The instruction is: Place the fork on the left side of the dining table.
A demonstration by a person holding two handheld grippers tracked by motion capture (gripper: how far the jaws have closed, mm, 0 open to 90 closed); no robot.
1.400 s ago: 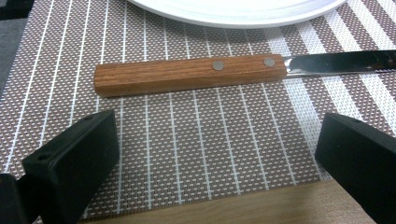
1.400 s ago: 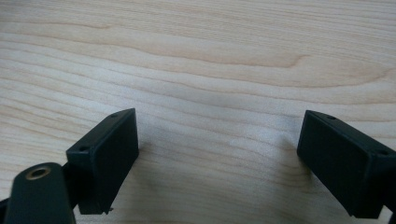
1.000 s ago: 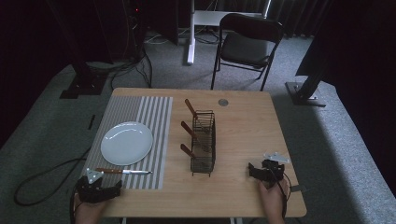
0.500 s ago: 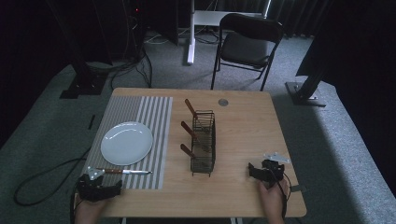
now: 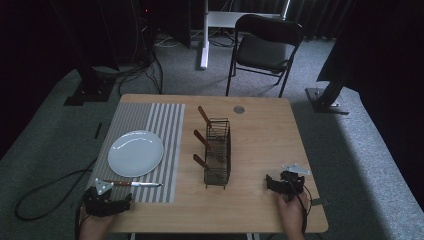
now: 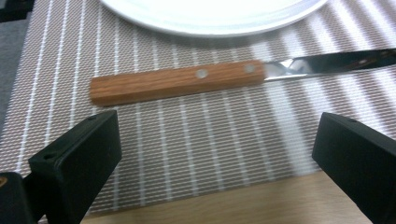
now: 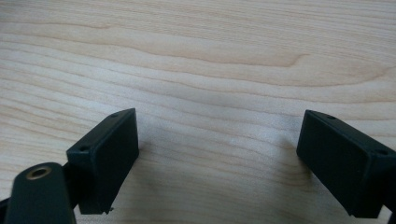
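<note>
A knife with a wooden handle [image 6: 177, 81] and steel blade [image 6: 336, 60] lies on the striped placemat [image 6: 187, 149], just below the white plate [image 6: 210, 18]. My left gripper [image 6: 215, 154] hovers open right before the handle, holding nothing. From above, the knife [image 5: 132, 183] lies ahead of the left gripper [image 5: 107, 202] at the table's front left. My right gripper [image 7: 219, 154] is open over bare wood; in the high view the right gripper [image 5: 280, 185] sits at the front right.
A wire rack [image 5: 218, 152] stands mid-table with three wooden-handled utensils [image 5: 205, 142] sticking out to its left. The white plate [image 5: 135, 153] rests on the placemat [image 5: 165, 120]. A small round disc [image 5: 238, 109] lies near the far edge. A black chair [image 5: 265, 45] stands beyond the table.
</note>
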